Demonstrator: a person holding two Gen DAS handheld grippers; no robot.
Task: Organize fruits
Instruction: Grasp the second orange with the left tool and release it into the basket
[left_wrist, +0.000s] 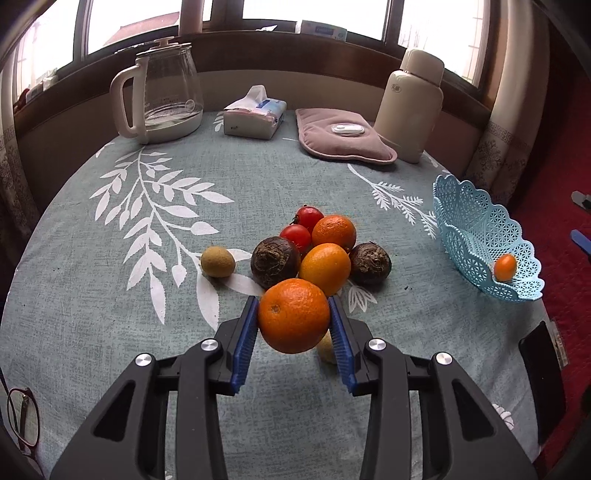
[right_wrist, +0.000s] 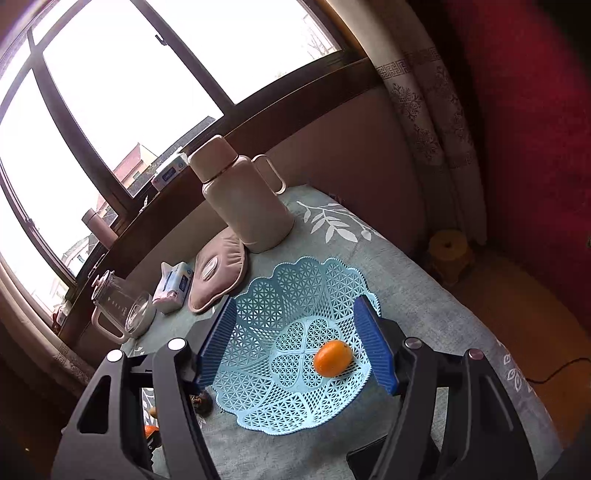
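Two grippers are working over the table (left_wrist: 110, 332) and I am watching both from far. My left gripper (left_wrist: 293, 319) is pinching an orange (left_wrist: 293, 321): both blue pads (left_wrist: 245, 339) are pressing on its sides, and it is hanging a little above the cloth, with a small pale fruit (left_wrist: 327, 349) half hidden under it. Just behind it the pile is lying on the cloth: two more oranges (left_wrist: 325, 267), two tomatoes (left_wrist: 296, 236), two dark rough bulbs (left_wrist: 275, 262) and, a bit apart to the left, a kiwi (left_wrist: 218, 261). The fruits in the pile are touching each other.

My right gripper (right_wrist: 295, 343) is hovering over the basket (right_wrist: 258, 406) with its jaws spread wide and nothing between the pads (right_wrist: 375, 345). A kumquat (right_wrist: 332, 358) is lying inside the basket, near the right pad but not touching it. In the left view the same basket (left_wrist: 465, 221) is standing at the right edge of the table, well apart from the pile, with the kumquat (left_wrist: 505, 267) in it.

At the far side a kettle (left_wrist: 162, 92), a tissue box (left_wrist: 255, 116), a pink pad (left_wrist: 343, 136) and a flask (left_wrist: 412, 103) are standing in a row under the window. Red glasses (left_wrist: 22, 421) are lying at the near left edge.
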